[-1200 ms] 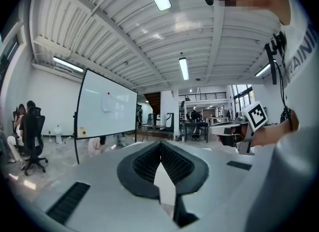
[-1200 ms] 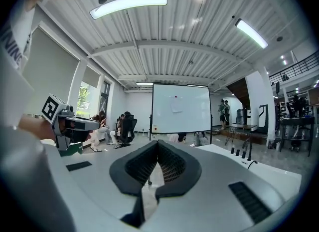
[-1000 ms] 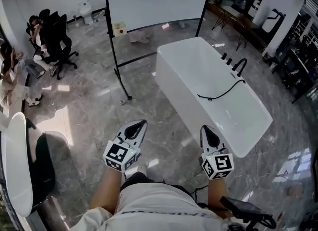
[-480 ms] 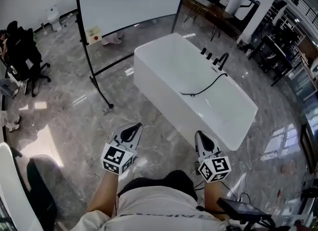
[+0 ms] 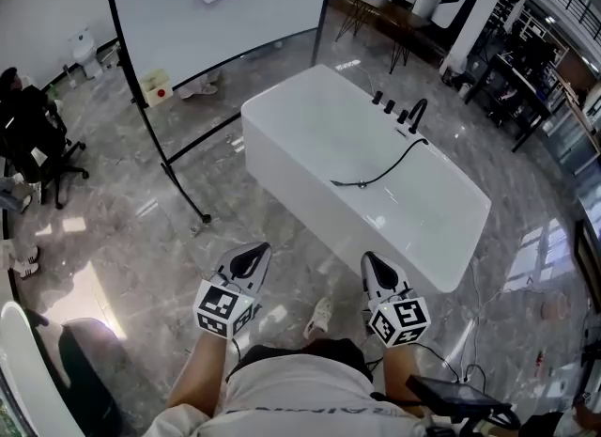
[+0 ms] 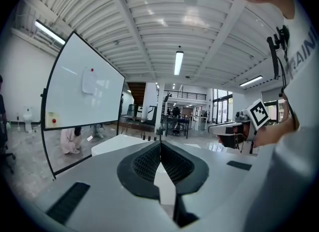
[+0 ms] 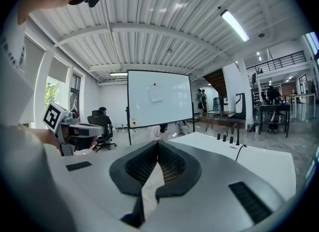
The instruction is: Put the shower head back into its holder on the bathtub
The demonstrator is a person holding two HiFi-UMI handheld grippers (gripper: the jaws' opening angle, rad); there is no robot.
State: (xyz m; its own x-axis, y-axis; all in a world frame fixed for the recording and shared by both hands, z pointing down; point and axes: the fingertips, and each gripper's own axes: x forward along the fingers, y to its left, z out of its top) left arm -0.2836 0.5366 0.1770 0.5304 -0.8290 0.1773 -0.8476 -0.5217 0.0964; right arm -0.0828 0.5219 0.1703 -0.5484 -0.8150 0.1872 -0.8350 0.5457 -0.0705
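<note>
One tiny, indistinct shower head [image 5: 340, 182]

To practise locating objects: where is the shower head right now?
In the head view, the shower head lies in the bathtub near its middle, at the end of the black hose running from the tap on the right rim.

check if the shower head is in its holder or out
Out: the shower head lies inside the bathtub, its hose trailing from the taps on the rim.
</note>
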